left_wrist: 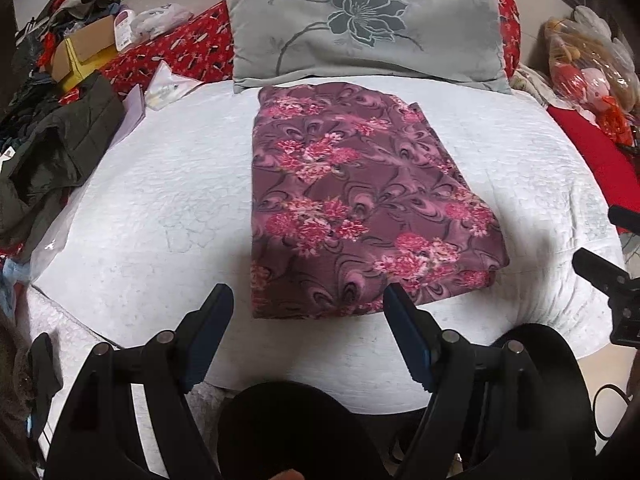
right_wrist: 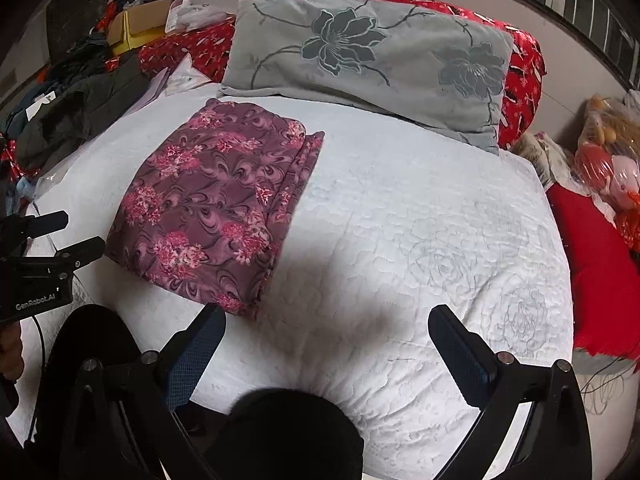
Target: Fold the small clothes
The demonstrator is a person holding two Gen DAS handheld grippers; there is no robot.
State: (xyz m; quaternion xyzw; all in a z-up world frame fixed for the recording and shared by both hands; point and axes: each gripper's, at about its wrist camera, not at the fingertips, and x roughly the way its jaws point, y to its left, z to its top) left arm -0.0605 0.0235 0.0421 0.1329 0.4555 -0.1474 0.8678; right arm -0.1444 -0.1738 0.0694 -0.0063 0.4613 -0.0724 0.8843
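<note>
My left gripper (left_wrist: 308, 300) hangs above the near edge of the bed, jaws wide apart w/ nothing between them; the right-hand finger (left_wrist: 404, 320) sits just over the near edge of the folded floral garment (left_wrist: 360, 200), but I can't tell if it touches. My right gripper (right_wrist: 326, 326) is also spread wide & empty, over bare white quilt (right_wrist: 400, 220), its left finger (right_wrist: 208, 336) just beside the garment's near corner. In the right wrist view the garment (right_wrist: 212, 208) lies folded into a neat rectangle w/ stacked edges showing along its right side, mid-bed, far end near the grey flower pillow (right_wrist: 360, 64). A red patterned cover (left_wrist: 184, 48) runs behind the pillow. Dark clothes pile (left_wrist: 52, 152) & cardboard box (left_wrist: 88, 48) off to the left side, red cloth (right_wrist: 592, 272) & wrapped toys (right_wrist: 608, 172) to the right.
</note>
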